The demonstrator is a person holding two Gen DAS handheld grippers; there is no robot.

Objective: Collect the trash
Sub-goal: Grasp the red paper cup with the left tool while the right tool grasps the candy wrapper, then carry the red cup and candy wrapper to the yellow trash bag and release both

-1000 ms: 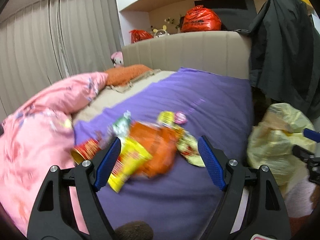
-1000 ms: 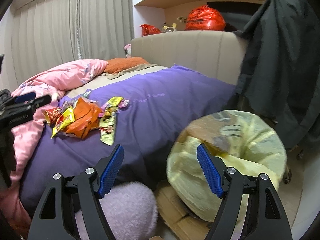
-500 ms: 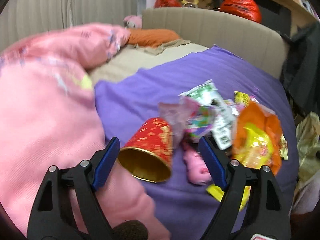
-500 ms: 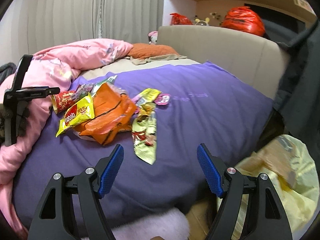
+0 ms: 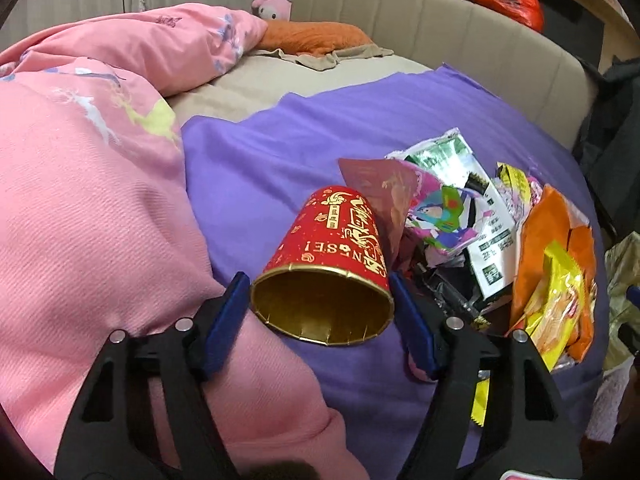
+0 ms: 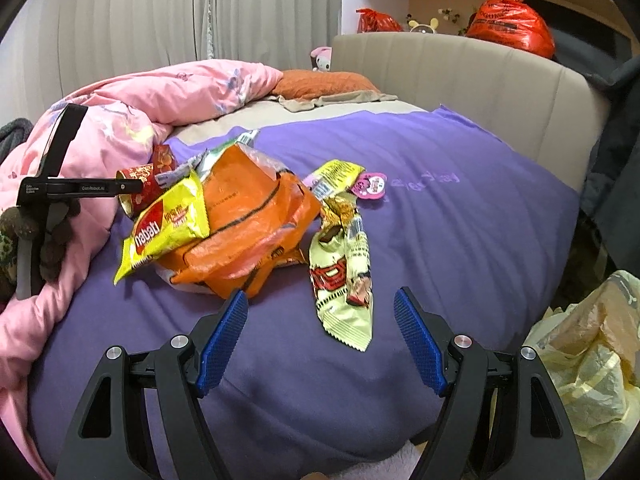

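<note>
Bare purple blanket (image 6: 460, 240) lies open to the right and far side of the wrapper heap (image 6: 248, 232). The pink duvet (image 5: 100, 220) walls off the left, pressing against the red paper cup (image 5: 332, 256), whose right side is crowded by torn wrappers (image 5: 452, 212). Near right, the yellow trash bag (image 6: 580, 364) stands off the bed edge.

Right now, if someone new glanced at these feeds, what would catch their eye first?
Probably the red paper cup lying on its side on the purple blanket, its gold mouth sitting between the open left tongs. Next, the heap of snack wrappers mid-bed, ahead of the open right tongs, and the yellow trash bag at far right.
</note>
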